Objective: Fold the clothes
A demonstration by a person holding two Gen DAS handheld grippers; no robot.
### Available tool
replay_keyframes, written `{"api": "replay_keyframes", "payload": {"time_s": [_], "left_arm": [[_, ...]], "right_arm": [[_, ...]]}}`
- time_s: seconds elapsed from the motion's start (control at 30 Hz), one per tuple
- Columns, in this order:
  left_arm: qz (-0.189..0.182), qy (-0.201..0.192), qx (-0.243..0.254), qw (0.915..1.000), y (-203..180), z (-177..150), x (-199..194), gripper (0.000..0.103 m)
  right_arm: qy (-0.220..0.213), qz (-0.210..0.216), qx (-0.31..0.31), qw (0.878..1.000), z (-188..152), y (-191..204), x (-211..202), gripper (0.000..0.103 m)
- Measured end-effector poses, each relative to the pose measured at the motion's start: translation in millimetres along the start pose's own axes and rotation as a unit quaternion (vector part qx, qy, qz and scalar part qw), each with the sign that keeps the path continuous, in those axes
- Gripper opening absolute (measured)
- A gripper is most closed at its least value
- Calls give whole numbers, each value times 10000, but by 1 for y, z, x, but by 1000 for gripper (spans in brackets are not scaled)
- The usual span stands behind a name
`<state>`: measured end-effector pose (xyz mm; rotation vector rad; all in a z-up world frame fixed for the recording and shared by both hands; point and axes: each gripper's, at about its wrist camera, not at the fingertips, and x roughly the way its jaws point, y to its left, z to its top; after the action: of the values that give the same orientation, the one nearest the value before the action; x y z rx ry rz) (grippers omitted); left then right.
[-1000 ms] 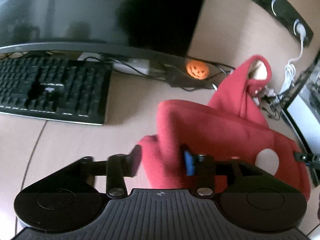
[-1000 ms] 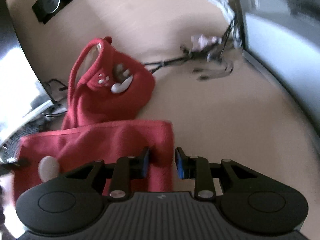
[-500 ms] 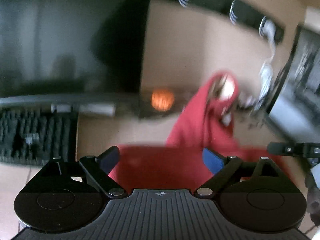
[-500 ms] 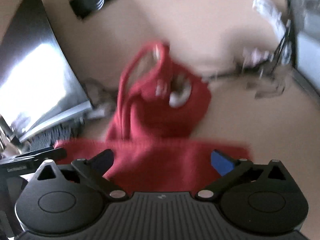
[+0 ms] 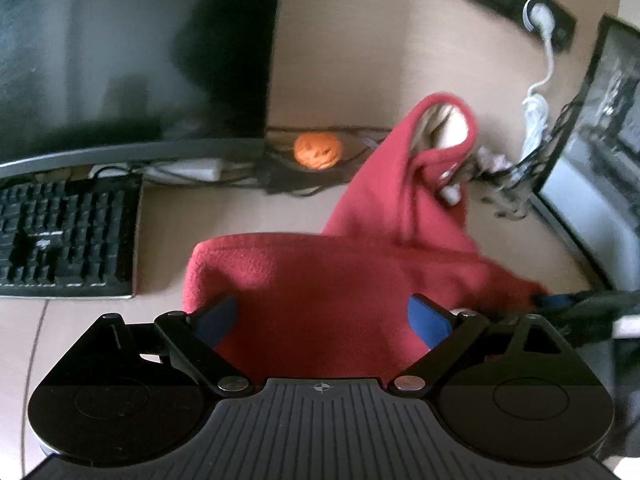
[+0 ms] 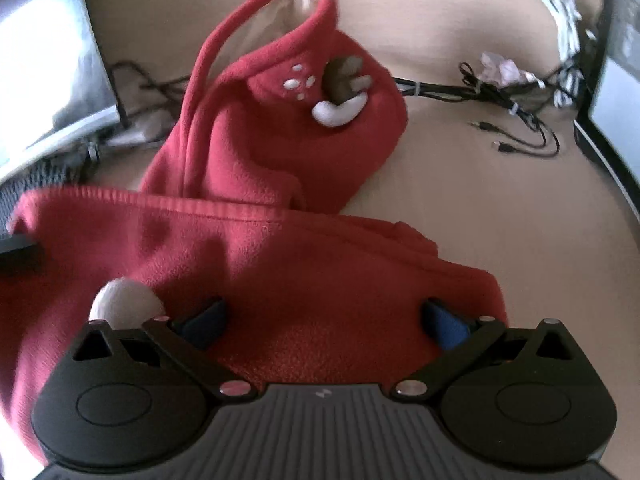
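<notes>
Red fleece garment (image 6: 280, 280) under both wide-apart tools, left (image 5: 322, 320) and right (image 6: 322, 320), near edge hidden.

The right gripper (image 6: 324, 322) hangs over a red fleece garment (image 6: 280, 272) with its jaws spread wide, the blue pads apart and holding nothing. The garment lies folded across the tan desk (image 6: 500, 200), hood (image 6: 288, 120) beyond, a white pompom (image 6: 126, 300) beside the near finger. Black cables (image 6: 480, 92) trail behind.
</notes>
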<state>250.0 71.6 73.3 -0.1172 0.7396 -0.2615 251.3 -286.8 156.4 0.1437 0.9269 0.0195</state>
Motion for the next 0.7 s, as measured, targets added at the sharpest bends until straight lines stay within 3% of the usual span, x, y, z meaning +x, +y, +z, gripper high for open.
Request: {"api": "replay_keyframes", "payload": {"time_s": [0.13,0.23,0.3,0.4,0.5,0.6,0.7], "left_arm": [[-553,54,-247,9981,3,0,4,98],[-492,488,-331,9970,9,-9,24,98],[-473,534,-254,9971,9,-14,31,99],[-470,538,-169,9973,5,-16,33,101],[-523,564,-173,9969,5,-15,31,102],[-630,635,-249,9957,8,-15,25,102],[-865,742,-426,9926,12,-17,17,102]], "right_arm": [[109,140,-15,9998,16,-7,-8,103],[-583,46,92,9982,49,-20,-36,103],[-1186,-270,244,9923,81,-26,-48,103],[-1540,-387,448,9863,128,-26,-37,103],[-1137,-625,428,9906,165,-17,4,103],[-710,-1390,287,9873,180,-11,46,103],[-1000,-1392,260,9849,184,-10,40,103]]}}
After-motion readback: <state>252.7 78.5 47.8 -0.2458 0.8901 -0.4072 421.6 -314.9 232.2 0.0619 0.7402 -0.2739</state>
